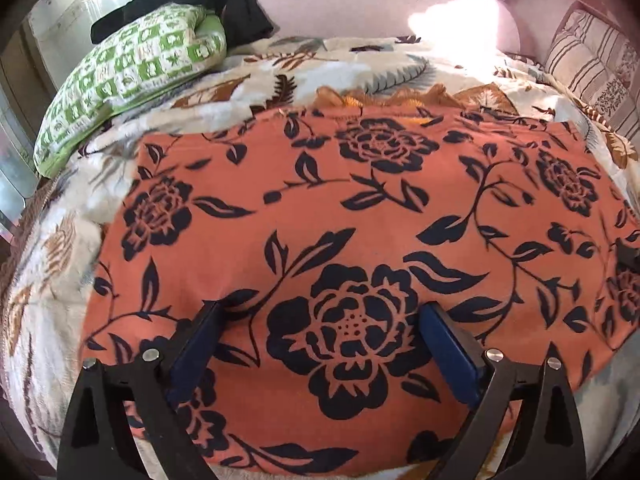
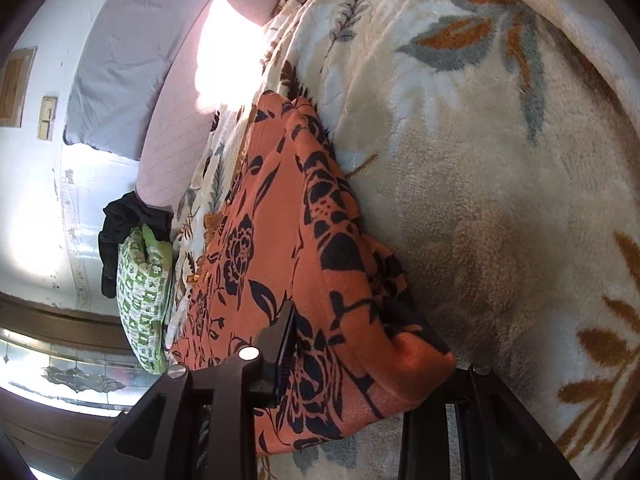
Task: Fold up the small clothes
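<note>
An orange garment with black flowers [image 1: 360, 216] lies spread flat on a cream leaf-print blanket [image 1: 64, 256]. My left gripper [image 1: 320, 320] is open, its blue pads resting on the cloth near its front edge, one on each side of a large flower. In the right wrist view the garment [image 2: 320, 264] has its right edge lifted into a fold. My right gripper [image 2: 360, 360] is turned on its side with that edge between its fingers; one finger [image 2: 280, 340] shows on top, the other is hidden under the cloth. The right gripper's tip [image 1: 626, 254] shows at the garment's right edge in the left wrist view.
A green-and-white patterned pillow [image 1: 132, 76] lies at the back left with a black garment [image 1: 224, 4] on it. A pink headboard or cushion [image 1: 380, 8] stands behind. A striped pillow [image 1: 592, 64] lies at the back right. The blanket [image 2: 500, 200] extends to the right.
</note>
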A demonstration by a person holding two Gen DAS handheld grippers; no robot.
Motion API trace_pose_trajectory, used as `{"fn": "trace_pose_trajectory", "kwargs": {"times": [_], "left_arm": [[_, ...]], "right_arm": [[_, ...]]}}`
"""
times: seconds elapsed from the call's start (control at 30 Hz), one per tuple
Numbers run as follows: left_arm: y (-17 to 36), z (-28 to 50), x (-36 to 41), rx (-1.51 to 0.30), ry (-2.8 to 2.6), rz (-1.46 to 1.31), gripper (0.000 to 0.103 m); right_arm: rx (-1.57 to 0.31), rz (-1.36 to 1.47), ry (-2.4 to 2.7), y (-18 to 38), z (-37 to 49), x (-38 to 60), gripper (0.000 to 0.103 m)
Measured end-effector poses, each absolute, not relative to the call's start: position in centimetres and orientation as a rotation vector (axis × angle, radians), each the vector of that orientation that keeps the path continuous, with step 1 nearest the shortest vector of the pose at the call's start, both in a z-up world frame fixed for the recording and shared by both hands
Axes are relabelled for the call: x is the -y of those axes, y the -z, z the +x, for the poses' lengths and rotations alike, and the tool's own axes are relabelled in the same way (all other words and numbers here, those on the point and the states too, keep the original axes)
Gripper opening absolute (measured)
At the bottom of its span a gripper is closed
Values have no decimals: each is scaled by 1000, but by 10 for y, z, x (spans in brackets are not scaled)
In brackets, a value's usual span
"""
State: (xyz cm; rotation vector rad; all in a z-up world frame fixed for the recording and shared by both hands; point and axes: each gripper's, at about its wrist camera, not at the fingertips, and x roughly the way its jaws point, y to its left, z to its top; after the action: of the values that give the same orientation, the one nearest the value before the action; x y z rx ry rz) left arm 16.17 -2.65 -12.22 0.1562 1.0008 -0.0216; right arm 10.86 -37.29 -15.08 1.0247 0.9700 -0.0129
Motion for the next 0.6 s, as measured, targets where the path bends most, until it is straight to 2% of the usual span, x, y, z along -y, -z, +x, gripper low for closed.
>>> {"fn": "trace_pose_trajectory", "kwargs": {"times": [0.13, 0.2, 0.23, 0.33, 0.47, 0.6], "left_arm": [[94, 150, 13, -898, 28, 123, 98], [110, 157, 9, -942, -20, 146, 98], [135, 168, 9, -1054, -4, 158, 99], [139, 165, 11, -1007, 0, 183, 103], [114, 159, -22, -996, 62, -23, 103], [63, 126, -89, -830, 27, -215, 103]], "right_arm": [[-983, 980, 26, 145, 111, 370, 27], [-989, 939, 35, 142, 112, 365, 27], [-995, 927, 40, 142, 114, 364, 26], [-997, 860, 39, 128, 120, 356, 21], [-917, 673, -40, 62, 135, 316, 17], [-819, 460, -190, -6, 147, 228, 13]]}}
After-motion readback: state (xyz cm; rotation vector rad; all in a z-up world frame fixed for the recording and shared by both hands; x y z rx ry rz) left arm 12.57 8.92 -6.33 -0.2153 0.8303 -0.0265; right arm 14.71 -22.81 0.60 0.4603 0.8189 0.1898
